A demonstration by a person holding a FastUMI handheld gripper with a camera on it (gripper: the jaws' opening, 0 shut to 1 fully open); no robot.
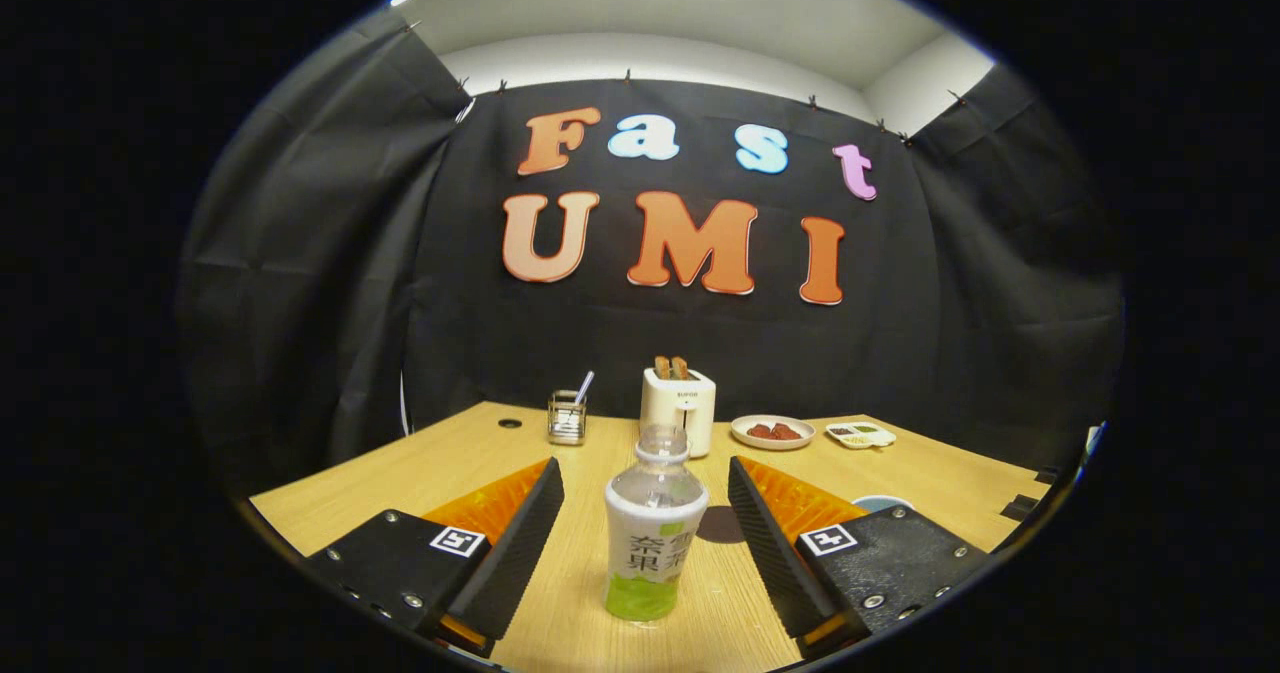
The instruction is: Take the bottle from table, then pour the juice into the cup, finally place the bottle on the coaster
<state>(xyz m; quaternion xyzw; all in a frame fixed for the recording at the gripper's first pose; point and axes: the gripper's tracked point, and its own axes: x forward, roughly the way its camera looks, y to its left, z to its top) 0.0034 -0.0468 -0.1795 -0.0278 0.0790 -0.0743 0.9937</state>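
I am reporting positions against the bottle, which is standing upright on the table with its cap off and a low band of green juice at the bottom. Left of the bottle and further back, a small glass holder with a utensil in it is sitting near the wall. The gripper is standing spread wide, its fingers flanking the bottle on either side with clear gaps, neither one touching it. Directly behind the bottle, a toaster is holding two slices. Right of the bottle and back, a plate with dark pieces and a small divided dish are lying side by side. Just beyond the right finger, a bluish rim is showing; I cannot tell whether it is the cup or the coaster. I am judging the task as barely begun: the grasp is not yet made, and the pour and the placing on the coaster are both outstanding.
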